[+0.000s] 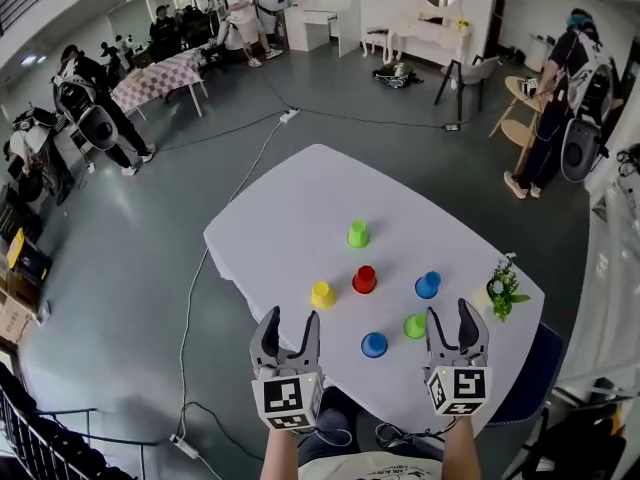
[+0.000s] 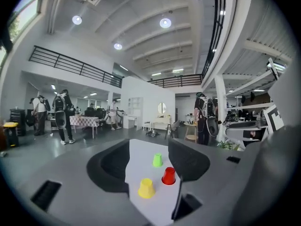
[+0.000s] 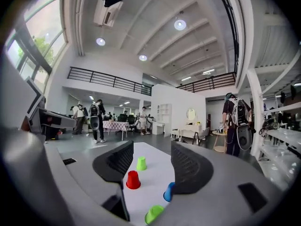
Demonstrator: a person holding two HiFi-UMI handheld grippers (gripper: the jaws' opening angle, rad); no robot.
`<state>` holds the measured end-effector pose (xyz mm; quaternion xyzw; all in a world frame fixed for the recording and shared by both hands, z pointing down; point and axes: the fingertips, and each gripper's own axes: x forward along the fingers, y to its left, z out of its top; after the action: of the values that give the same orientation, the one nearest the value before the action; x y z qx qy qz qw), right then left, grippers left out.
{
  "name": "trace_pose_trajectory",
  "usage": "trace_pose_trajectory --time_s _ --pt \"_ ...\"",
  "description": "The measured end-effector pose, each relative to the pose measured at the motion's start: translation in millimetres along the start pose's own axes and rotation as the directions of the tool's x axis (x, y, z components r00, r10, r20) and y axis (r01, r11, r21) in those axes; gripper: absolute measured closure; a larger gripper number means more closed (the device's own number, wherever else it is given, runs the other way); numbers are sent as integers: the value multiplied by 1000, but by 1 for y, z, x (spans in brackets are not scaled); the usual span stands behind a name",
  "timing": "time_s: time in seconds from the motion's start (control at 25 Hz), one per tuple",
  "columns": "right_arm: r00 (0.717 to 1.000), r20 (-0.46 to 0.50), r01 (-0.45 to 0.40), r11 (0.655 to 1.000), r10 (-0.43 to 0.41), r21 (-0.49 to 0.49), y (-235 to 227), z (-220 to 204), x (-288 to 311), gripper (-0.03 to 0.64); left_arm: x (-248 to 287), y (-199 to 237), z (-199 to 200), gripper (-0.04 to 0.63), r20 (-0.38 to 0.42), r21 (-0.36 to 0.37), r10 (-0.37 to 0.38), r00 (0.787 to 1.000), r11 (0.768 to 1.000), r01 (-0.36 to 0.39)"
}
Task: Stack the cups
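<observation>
Over the near edge of the white worktop [image 1: 290, 198], the head view gives me both grippers side by side, the left gripper [image 1: 290, 323] toward the near left corner and the right gripper [image 1: 451, 316] toward the near right. Both sets of jaws are spread and empty. Six cups stand mouth-down and apart from one another. The far green cup [image 1: 358, 234] sits nearest the middle of the worktop. The red cup [image 1: 364, 279] and the yellow cup [image 1: 322, 294] stand nearer me, and the right blue cup [image 1: 428, 285] is toward the right edge. The near green cup [image 1: 415, 326] and the near blue cup [image 1: 374, 344] stand closest to the near edge, between my two grippers. A small plant [image 1: 503, 290] sits at the right edge.

From the left gripper view, I see the jaws wide apart with nothing touching them. Through the gap the yellow cup is closest, the red cup just behind it to the right, and the far green cup beyond them.

From the right gripper view, the jaws also stand open and touch nothing. The red cup and far green cup show through the gap. The right blue cup is half hidden by the right jaw, and the near green cup is at the bottom of the frame.
</observation>
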<state>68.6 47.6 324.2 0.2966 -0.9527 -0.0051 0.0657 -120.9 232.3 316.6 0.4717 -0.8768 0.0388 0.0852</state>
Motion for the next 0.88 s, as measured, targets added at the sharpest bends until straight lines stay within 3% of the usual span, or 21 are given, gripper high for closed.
trace_pose_trajectory --time_s 0.36,0.68,0.88 --pt "979 -127 164 986 -157 44 -20 -33 77 347 121 23 -25 321 -130 52 -188 973 979 196" --pt "930 -259 278 960 -259 40 -25 -85 93 347 172 28 -86 304 -280 57 -295 913 945 323" --pt "894 -363 294 955 -263 33 -34 -134 89 326 190 13 -126 301 -358 70 -326 875 925 373"
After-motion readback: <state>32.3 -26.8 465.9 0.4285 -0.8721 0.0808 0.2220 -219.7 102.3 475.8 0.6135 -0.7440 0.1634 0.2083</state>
